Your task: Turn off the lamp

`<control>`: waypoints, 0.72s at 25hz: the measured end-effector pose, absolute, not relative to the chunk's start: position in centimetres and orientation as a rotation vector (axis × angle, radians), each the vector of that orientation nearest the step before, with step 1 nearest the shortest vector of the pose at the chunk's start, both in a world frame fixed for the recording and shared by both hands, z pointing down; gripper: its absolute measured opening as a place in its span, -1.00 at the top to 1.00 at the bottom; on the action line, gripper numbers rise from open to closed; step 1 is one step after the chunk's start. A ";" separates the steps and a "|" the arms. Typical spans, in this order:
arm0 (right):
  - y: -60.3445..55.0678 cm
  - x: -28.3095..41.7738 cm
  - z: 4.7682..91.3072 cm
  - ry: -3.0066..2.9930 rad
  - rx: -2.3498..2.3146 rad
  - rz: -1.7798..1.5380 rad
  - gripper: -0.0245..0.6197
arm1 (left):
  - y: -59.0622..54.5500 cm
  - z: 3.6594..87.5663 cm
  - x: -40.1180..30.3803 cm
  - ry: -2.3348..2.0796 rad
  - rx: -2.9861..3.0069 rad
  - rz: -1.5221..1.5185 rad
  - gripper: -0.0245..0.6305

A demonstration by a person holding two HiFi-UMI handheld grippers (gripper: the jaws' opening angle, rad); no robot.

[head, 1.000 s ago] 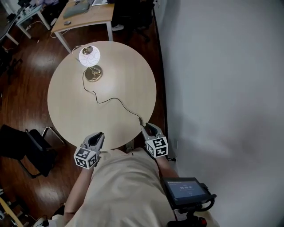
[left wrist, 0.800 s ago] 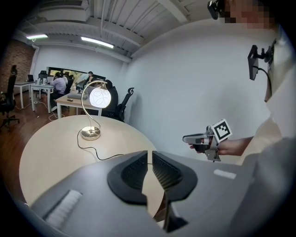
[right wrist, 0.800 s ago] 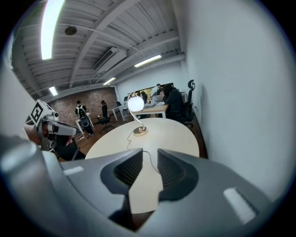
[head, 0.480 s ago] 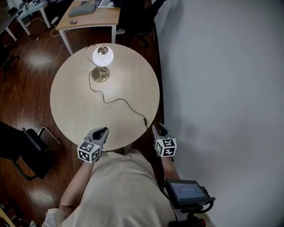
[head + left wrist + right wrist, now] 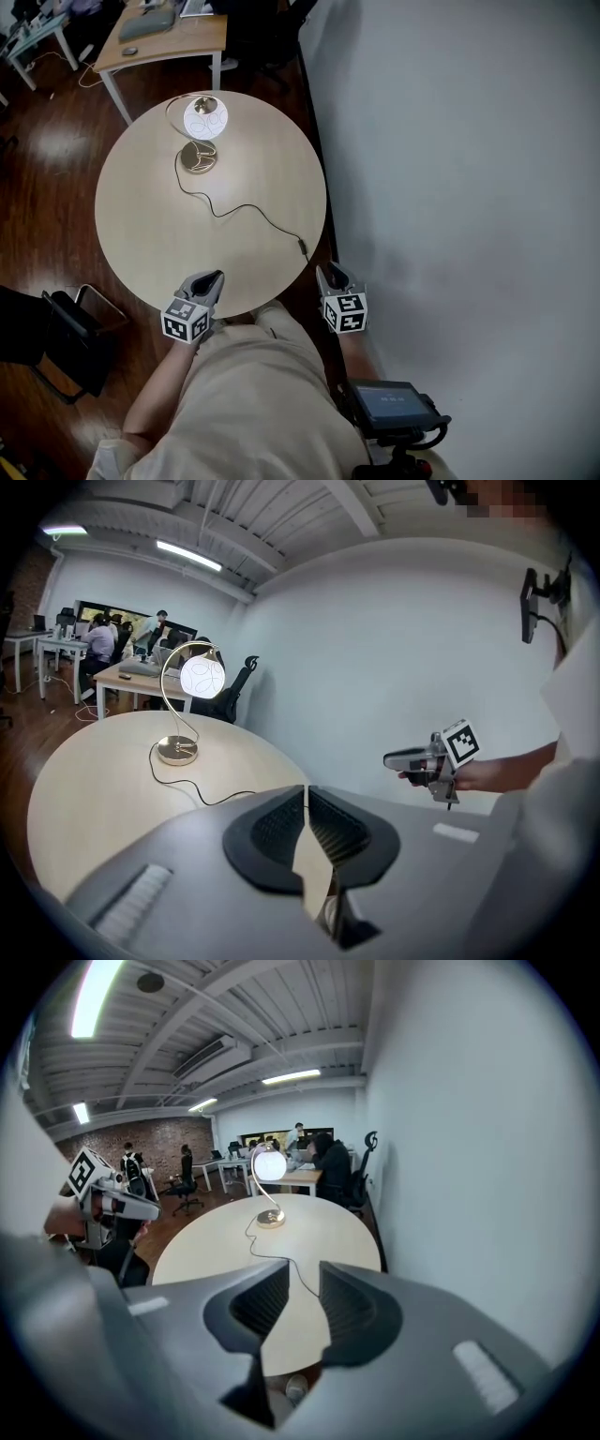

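Observation:
A lamp with a lit white globe (image 5: 204, 117) and a brass base (image 5: 198, 158) stands at the far side of the round wooden table (image 5: 141, 225). Its black cord (image 5: 248, 209) snakes to an inline switch (image 5: 302, 247) near the table's right front edge. My left gripper (image 5: 210, 279) hovers over the near edge, shut and empty (image 5: 306, 794). My right gripper (image 5: 325, 273) is just off the table's rim, right of the switch, open with nothing between its jaws (image 5: 305, 1283). Both gripper views show the lit globe (image 5: 202, 676) (image 5: 270, 1164) far ahead.
A white wall (image 5: 469, 187) runs close along the table's right side. A wooden desk (image 5: 159, 36) stands beyond the table and a black chair (image 5: 56, 328) at the left front. A screen device (image 5: 389, 403) hangs at the person's waist. People sit at desks in the background.
My right gripper has drawn away from the cord's switch, going right and up off the table's rim. My left gripper has edged forward over the near edge. The lamp stays lit.

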State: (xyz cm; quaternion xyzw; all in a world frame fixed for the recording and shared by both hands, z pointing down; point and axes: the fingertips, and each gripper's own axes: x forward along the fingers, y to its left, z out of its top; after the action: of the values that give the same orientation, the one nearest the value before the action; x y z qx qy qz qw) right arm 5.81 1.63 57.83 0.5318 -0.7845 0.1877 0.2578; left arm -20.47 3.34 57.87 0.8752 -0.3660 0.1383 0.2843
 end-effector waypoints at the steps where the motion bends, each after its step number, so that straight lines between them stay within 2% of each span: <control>1: 1.9 6.1 58.3 -2.122 1.446 0.521 0.64 | 3.4 58.1 -20.5 -0.974 2.348 0.395 0.90; 12: -0.1 9.3 67.5 -2.113 1.304 0.686 0.64 | 1.7 60.0 -18.0 -1.093 2.270 0.541 0.90; 18: -2.2 8.7 71.1 -2.160 1.155 0.727 0.64 | 1.0 61.2 -16.3 -1.181 2.193 0.572 0.91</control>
State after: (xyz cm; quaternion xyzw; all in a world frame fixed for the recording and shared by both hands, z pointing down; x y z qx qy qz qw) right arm 8.74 -2.23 71.10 0.4326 -0.8094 0.2725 0.2889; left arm -16.32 0.98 61.17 0.8217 -0.4422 0.2141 0.2888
